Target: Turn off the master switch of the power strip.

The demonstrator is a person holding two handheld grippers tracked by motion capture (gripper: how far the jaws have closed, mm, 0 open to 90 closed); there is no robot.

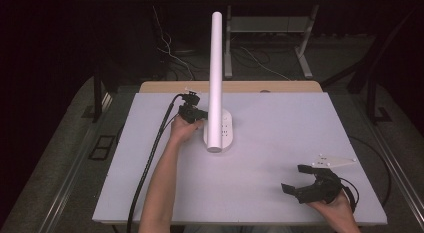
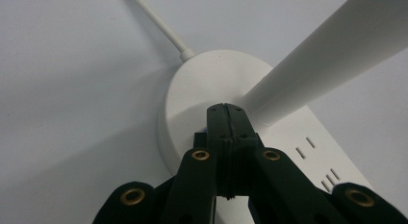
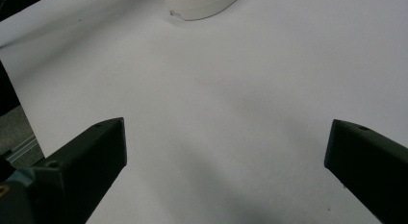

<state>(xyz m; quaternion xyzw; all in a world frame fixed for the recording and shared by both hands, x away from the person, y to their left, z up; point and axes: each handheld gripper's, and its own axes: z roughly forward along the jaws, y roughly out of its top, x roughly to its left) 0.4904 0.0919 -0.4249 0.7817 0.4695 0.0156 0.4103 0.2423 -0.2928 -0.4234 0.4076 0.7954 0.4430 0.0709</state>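
Note:
A white oval base (image 1: 226, 132) lies at the middle of the white table (image 1: 280, 143), and a tall white tube (image 1: 216, 68) rises from it. In the left gripper view the base (image 2: 192, 84) has slots on its top, a thin white cord (image 2: 159, 22) leaving its far end, and the tube (image 2: 327, 60) slanting up to the right. My left gripper (image 1: 201, 115) is shut with nothing between its jaws. Its tips (image 2: 225, 108) rest at the foot of the tube, on the base's top. My right gripper (image 1: 296, 178) is open over bare table at the near right, and its view (image 3: 226, 125) has the base (image 3: 202, 5) far ahead.
A black cable (image 1: 150, 163) trails from the left gripper along the table's left side to the near edge. A wooden strip (image 1: 230, 86) borders the table's back edge. Behind it are desk legs (image 1: 304, 48) and loose floor cables (image 1: 170, 53).

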